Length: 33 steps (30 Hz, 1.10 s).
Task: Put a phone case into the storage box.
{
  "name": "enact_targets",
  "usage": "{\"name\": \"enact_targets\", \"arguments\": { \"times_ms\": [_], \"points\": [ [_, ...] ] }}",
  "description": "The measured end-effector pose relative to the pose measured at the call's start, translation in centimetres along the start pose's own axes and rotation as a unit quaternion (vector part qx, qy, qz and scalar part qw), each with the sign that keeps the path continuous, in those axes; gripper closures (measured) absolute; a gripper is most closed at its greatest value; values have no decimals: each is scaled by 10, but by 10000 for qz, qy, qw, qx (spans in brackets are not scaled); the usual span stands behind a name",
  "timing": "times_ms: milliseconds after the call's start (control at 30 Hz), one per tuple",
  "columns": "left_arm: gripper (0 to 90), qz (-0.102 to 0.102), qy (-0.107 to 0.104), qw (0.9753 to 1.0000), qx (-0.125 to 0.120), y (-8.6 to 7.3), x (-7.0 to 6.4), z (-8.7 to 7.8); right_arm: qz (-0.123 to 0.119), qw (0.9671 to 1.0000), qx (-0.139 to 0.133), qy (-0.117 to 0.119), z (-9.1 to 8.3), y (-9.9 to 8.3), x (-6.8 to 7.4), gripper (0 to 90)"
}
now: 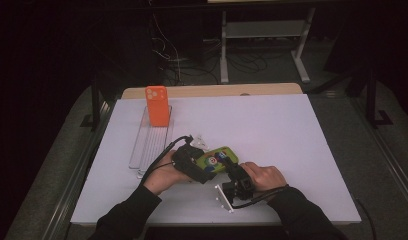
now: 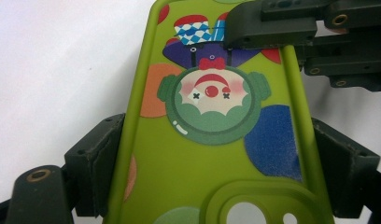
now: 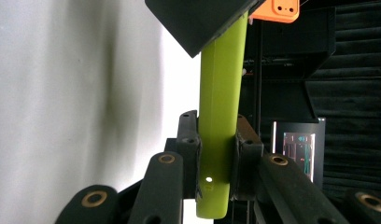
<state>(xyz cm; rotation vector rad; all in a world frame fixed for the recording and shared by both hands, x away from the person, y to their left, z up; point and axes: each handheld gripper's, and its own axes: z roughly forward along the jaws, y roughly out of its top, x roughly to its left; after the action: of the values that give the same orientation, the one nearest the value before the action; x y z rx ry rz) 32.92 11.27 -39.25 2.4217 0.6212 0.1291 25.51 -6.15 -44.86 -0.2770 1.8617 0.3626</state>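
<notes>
A green phone case with a clown picture is held just above the white table, near its front middle. My left gripper is shut across the case's camera-hole end; in the left gripper view its jaws press both long edges of the green case. My right gripper is shut on the opposite end. In the right gripper view the case stands edge-on between that gripper's pads. An orange phone case stands upright in a clear rack at the back left.
Small white bits lie on the table just behind the left gripper. A wooden strip runs along the table's far edge. Beyond it are a metal stand and cables on the dark floor.
</notes>
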Motion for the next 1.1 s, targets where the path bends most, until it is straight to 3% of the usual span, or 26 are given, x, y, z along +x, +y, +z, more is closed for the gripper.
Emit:
{"name": "enact_targets", "arguments": {
  "times_ms": [100, 200, 233, 267, 300, 333, 433, 567, 600, 767, 800, 900, 967, 1000, 1033, 1067, 1100],
  "points": [
    [126, 4, 62, 9999, -100, -1, -1, -1, 6, 10000, 18, -40, 0, 0, -1, 759],
    [20, -39, 28, 10000, -73, 0, 1, -2, 1, 10000, 72, -41, 0, -1, 0, 758],
    [19, -173, 27, 9996, -231, -1, -1, -1, 36, 9999, 100, -49, 0, -1, 0, 759],
    [1, -38, 28, 9999, -117, -1, 2, -4, 64, 9999, 110, -45, 0, -2, 0, 759],
    [0, -192, -15, 9995, -269, -1, 1, -4, 78, 9999, 127, -35, 1, -2, -1, 758],
    [0, -62, -9, 9998, -193, -1, 3, -7, 102, 9998, 150, -46, 1, -4, -2, 759],
    [0, -16, -40, 9997, -236, -1, 5, -12, 168, 9996, 212, -58, 1, -8, -6, 759],
    [0, -89, -8, 9994, -321, -2, 7, -15, 407, 9987, 291, -85, 3, -18, -10, 759],
    [0, -203, 7, 9990, -406, -3, 6, -14, 511, 9982, 310, -61, 3, -20, -11, 759],
    [0, -195, 48, 9991, -370, -4, 10, -17, 976, 9942, 430, 170, 3, -29, -17, 759],
    [0, -86, 57, 9995, -285, -5, 12, -18, 1099, 9928, 417, 224, 4, -31, -19, 759],
    [0, -60, 65, 9995, -317, -5, 14, -18, 1558, 9864, 392, 357, 4, -35, -23, 759],
    [0, -177, 62, 9993, -337, -6, 13, -18, 1696, 9840, 344, 427, 5, -38, -26, 759],
    [0, -176, 61, 9993, -336, -6, 13, -18, 1848, 9808, 337, 516, 5, -40, -28, 759],
    [0, -304, 64, 9986, -438, -6, 11, -16, 1999, 9776, 324, 576, 5, -41, -29, 759],
    [0, -286, 70, 9986, -430, -6, 11, -16, 2307, 9701, 323, 686, 5, -42, -31, 759],
    [0, -231, 117, 9987, -438, -6, 12, -17, 2519, 9646, 336, 701, 5, -42, -31, 759]
  ]
}}
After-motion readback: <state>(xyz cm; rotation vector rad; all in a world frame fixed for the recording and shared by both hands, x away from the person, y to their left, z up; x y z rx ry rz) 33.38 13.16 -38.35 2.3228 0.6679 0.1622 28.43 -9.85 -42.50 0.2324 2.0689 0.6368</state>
